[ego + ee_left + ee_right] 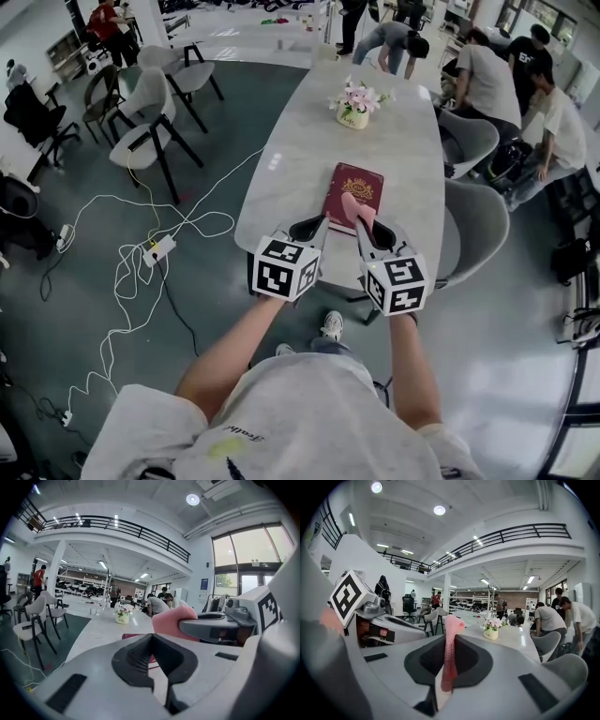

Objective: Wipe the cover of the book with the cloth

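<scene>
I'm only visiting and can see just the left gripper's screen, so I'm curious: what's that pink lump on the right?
Observer: A cloth, clamped in the shut jaws of the right gripper.
Visitor: And the red sliver on the table behind my jaws?
Observer: From the head view it's a closed book with a gold emblem on its cover. It lies flat, and the cloth's tip is over its near half. I can't tell whether they touch.
Visitor: Who's holding these things?
Observer: A person in a light T-shirt with bare forearms, at the near end of the table.
</scene>
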